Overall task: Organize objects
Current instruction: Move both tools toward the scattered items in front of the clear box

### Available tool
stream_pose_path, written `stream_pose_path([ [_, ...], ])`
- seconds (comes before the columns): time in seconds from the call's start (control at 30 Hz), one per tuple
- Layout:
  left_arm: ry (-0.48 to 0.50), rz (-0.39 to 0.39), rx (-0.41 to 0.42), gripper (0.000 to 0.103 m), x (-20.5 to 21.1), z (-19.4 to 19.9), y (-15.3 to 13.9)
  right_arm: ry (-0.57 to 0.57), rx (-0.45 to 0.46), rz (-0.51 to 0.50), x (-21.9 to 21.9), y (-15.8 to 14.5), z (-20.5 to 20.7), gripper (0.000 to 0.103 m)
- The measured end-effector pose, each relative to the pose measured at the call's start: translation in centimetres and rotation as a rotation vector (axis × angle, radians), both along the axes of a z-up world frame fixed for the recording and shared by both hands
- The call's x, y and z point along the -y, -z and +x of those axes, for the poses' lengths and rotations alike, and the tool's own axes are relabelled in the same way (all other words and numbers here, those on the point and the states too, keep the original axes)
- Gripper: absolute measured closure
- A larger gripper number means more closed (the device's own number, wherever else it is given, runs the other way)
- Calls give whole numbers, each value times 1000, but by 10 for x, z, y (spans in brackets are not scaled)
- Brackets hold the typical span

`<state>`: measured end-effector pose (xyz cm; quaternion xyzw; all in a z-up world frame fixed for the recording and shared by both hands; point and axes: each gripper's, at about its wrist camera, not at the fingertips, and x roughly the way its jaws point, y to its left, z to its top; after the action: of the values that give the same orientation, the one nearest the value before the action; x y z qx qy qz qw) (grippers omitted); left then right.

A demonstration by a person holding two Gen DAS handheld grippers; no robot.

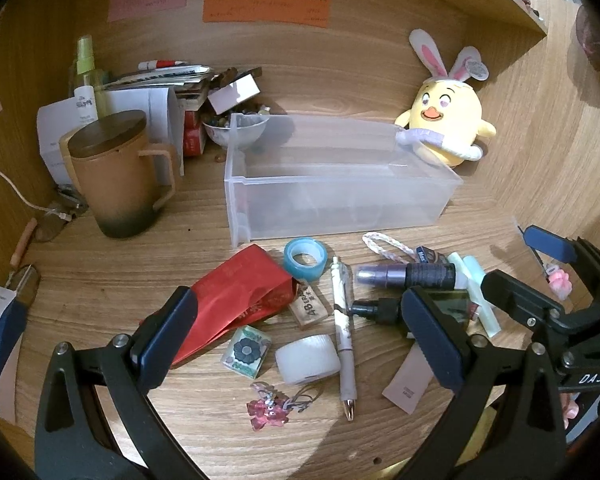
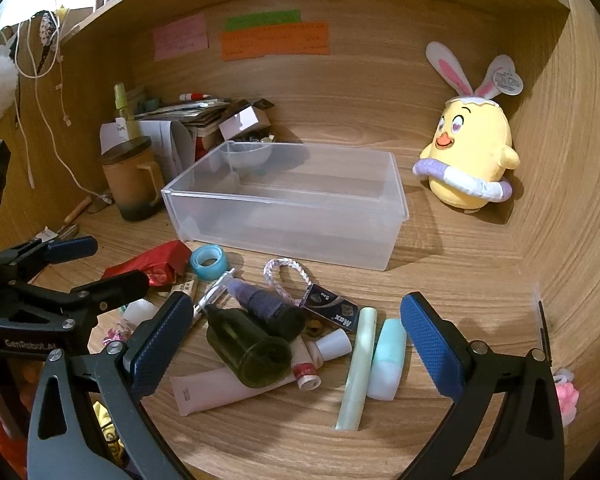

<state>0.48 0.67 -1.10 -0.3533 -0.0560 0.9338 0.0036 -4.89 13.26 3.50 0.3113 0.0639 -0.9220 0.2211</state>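
Note:
A clear plastic bin (image 1: 340, 200) (image 2: 284, 220) stands empty on the wooden desk. In front of it lie several small items: a red foil pouch (image 1: 236, 300), a blue tape roll (image 1: 305, 258) (image 2: 209, 261), a white tape roll (image 1: 308, 359), a pen (image 1: 343, 332), a purple bottle (image 1: 404, 275) (image 2: 266, 308), a dark green bottle (image 2: 248, 350), a pink tube (image 2: 220, 390) and a mint stick (image 2: 358, 364). My left gripper (image 1: 300, 336) hovers open above the pouch and pen. My right gripper (image 2: 296, 340) hovers open above the bottles. Neither holds anything.
A brown lidded mug (image 1: 116, 176) (image 2: 134, 178) and a pile of papers (image 1: 140, 120) stand at the back left. A yellow plush chick (image 1: 446, 120) (image 2: 470, 152) sits at the back right. Wooden walls enclose the desk nook on three sides.

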Motion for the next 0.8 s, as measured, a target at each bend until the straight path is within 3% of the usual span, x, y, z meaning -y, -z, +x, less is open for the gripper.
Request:
stream_pose_path([
  [0.47,-54,16,-41,0,36,1,-1,74,-37,7,-17,0,-12,1],
  [0.6,-80,16,7,15,58,-5,6,120,-26,7,-34,2,-19,1],
  [0.8,-26,41,95,15,69,-24,19,188,55,2,-62,16,-36,12],
])
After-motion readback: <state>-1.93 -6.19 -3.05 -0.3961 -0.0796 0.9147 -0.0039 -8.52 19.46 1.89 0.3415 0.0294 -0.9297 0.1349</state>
